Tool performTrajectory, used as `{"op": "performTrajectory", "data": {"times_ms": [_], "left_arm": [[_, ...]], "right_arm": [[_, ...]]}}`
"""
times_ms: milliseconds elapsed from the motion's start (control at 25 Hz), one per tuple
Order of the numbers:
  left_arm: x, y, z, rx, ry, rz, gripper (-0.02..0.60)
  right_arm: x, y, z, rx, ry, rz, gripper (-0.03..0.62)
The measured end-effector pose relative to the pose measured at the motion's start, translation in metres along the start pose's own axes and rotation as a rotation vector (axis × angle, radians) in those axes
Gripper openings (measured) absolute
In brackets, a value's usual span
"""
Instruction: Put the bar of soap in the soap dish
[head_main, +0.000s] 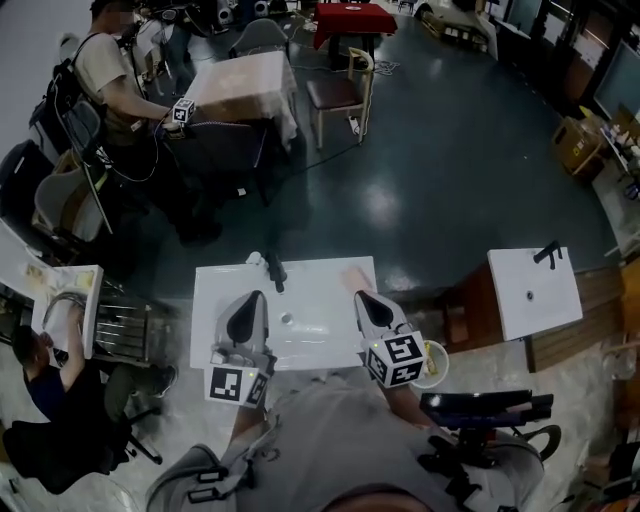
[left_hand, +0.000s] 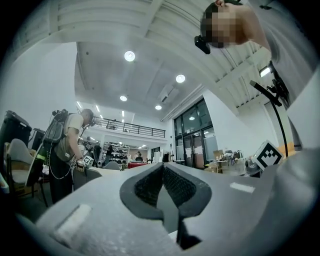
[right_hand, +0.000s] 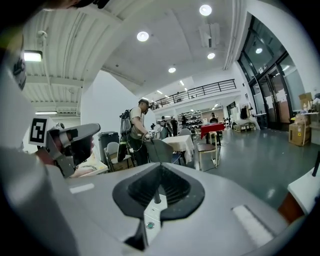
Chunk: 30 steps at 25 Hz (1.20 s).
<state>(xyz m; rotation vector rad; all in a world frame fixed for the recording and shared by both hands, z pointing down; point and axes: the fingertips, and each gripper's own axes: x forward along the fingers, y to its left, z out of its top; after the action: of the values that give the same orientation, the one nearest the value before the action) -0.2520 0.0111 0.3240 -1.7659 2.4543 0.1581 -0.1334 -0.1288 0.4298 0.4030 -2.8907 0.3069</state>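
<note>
Sitting at the far left of the head view, a person (head_main: 40, 375) leans beside a small white sink (head_main: 62, 300), and farther back another person (head_main: 112, 75) with a backpack stands at a cloth-covered table (head_main: 245, 85). Nearer the camera, the left tongs (head_main: 256, 297) hang over the left part of the white bench (head_main: 320, 300). In the left gripper view these tongs (left_hand: 163, 166) have their dark pads pressed together with nothing between them.

A black faucet (head_main: 272, 270) stands at the back edge of the bench, and a small drain hole (head_main: 287, 318) lies in front of it. A pale tan block, which looks like the bar of soap (head_main: 352, 272), lies on the back rim to the right of the faucet, apart from both tongs.

The right tongs (head_main: 361, 296) hover over the right part of the bench. In the right gripper view their (right_hand: 160, 165) tips also meet, empty. Just right of their marker cube sits a small round yellow-rimmed dish (head_main: 438, 362), possibly the soap dish. A second white basin (head_main: 535, 292) stands well apart at the right.
</note>
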Motion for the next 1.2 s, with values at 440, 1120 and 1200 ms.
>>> {"op": "performTrajectory", "data": {"times_ms": [440,1120,1200], "left_arm": [[-0.022,-0.006,-0.014,-0.046,0.024,-0.014,0.002],[-0.037,0.002,-0.026,0.044,0.141,0.024,0.282],[-0.038,0.006,-0.031,0.053,0.166,0.012,0.281]], "right_arm": [[-0.017,0.012,-0.019,-0.006,0.053,-0.008,0.003],[-0.019,0.028,-0.025,-0.009,0.069,0.031,0.003],[-0.018,0.031,-0.026,-0.010,0.074,0.037,0.003]]}}
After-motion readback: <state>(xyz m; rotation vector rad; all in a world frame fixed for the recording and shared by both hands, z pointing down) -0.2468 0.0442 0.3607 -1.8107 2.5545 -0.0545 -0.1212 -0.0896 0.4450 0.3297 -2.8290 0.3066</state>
